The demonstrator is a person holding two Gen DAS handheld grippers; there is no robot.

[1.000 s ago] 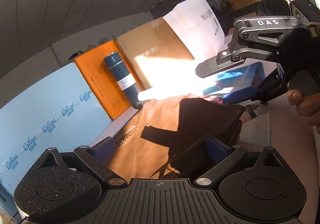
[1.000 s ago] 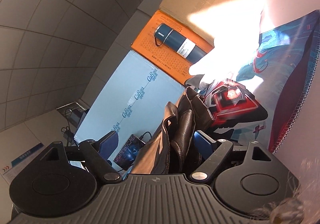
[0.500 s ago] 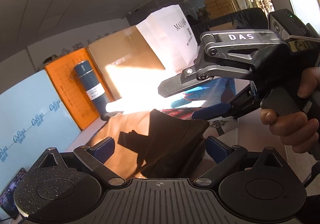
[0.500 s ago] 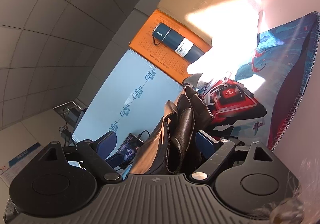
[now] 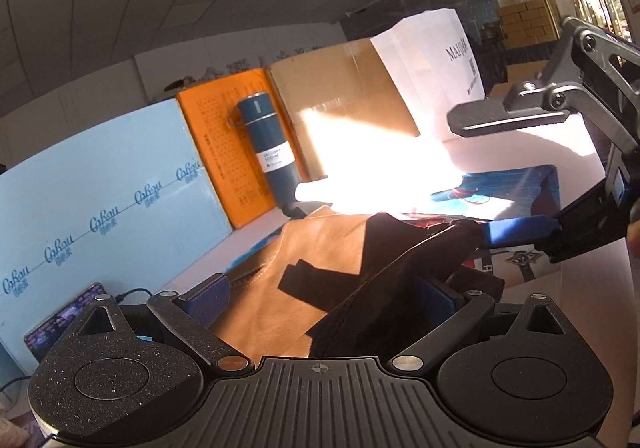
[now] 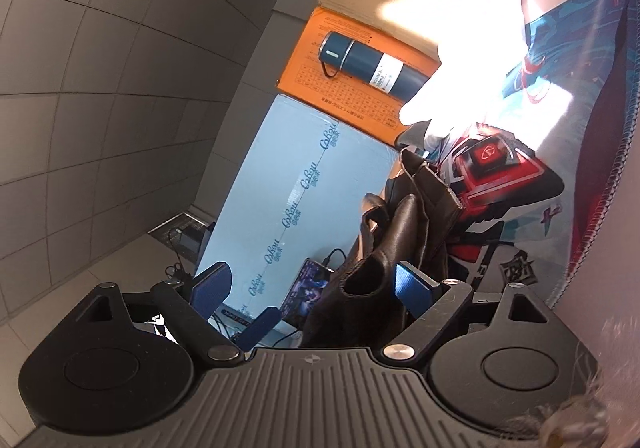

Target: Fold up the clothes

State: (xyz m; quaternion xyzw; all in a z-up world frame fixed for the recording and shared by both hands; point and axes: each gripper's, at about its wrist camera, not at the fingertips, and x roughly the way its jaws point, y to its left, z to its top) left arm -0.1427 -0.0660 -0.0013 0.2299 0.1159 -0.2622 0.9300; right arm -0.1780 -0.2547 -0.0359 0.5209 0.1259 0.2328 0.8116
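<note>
Since a second ago my left view has swung level, bringing a phone (image 5: pixel 64 322) into the lower left corner, and my right gripper (image 6: pixel 312 284) has slid toward the right edge. My left gripper (image 5: pixel 324 288) stands wide, with one brown leather garment (image 5: pixel 316 276) draped between its pads; I cannot tell whether they press it. The right gripper's jaws have just been opening and now stand wide, the garment bunched against the right pad (image 6: pixel 406 286) only. It lies on one printed mat (image 6: pixel 520 184). Behind stand one blue flask (image 5: pixel 266 144), one orange board (image 5: pixel 220 128) and one cardboard sheet (image 5: pixel 340 88).
</note>
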